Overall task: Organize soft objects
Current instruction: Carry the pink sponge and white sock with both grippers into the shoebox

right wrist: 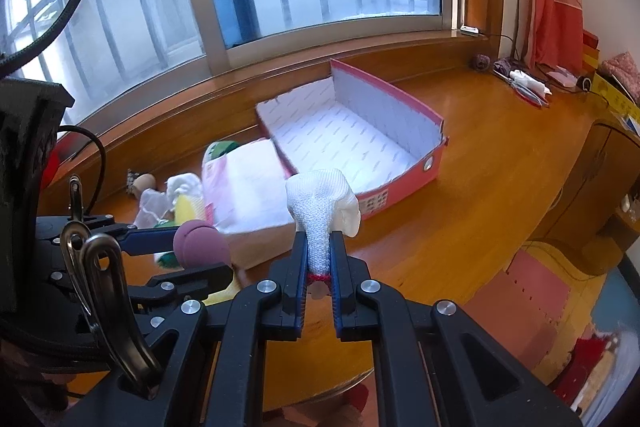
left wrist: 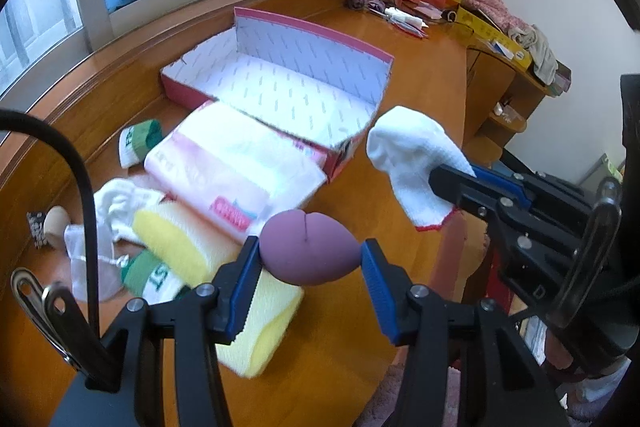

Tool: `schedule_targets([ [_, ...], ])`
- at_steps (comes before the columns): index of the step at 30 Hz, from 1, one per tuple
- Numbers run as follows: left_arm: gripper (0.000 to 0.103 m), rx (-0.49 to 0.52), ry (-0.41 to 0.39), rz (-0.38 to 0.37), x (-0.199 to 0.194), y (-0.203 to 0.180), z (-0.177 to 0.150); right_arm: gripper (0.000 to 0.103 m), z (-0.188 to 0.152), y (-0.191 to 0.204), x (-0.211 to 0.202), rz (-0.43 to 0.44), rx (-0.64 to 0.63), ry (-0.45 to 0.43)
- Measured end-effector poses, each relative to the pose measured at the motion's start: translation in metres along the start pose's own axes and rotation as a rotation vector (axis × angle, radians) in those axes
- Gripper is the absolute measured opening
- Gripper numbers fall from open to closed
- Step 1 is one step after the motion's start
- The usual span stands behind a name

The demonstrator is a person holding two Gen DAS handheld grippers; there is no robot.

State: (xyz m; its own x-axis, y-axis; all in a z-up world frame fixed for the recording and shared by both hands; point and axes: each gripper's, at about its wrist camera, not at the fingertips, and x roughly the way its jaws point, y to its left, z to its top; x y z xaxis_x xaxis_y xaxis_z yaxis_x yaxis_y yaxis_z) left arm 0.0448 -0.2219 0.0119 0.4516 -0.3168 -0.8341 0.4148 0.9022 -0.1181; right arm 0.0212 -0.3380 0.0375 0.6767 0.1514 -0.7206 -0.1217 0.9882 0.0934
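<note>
Soft purple egg-shaped sponge (left wrist: 310, 247): clamped in left hand-held gripper (left wrist: 310, 259) | white knitted red-edged sock (left wrist: 412, 163): pinched in right hand-held gripper (right wrist: 319, 259) | step: carrying above tabletop (left wrist: 360, 307) | next: release into open red cardboard box (left wrist: 280, 83)

We see our left gripper (left wrist: 310, 259) clamping a mauve egg-shaped sponge (left wrist: 308, 247) between its blue fingers (left wrist: 248, 275), above the wooden tabletop (left wrist: 352, 327). To the right, our right gripper (left wrist: 440, 183) pinches a white sock (left wrist: 408, 167). Beyond lie an open red box (left wrist: 280, 83), a tissue pack (left wrist: 236, 167) and a yellow cloth (left wrist: 208, 267).
</note>
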Motion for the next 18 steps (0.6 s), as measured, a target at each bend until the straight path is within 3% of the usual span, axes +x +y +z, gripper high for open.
schedule_targets([
  [18,0.054,-0.078,-0.051,0.093,0.04,-0.004,0.073,0.011,0.042,-0.045,0.04,0.064,-0.057,-0.004],
])
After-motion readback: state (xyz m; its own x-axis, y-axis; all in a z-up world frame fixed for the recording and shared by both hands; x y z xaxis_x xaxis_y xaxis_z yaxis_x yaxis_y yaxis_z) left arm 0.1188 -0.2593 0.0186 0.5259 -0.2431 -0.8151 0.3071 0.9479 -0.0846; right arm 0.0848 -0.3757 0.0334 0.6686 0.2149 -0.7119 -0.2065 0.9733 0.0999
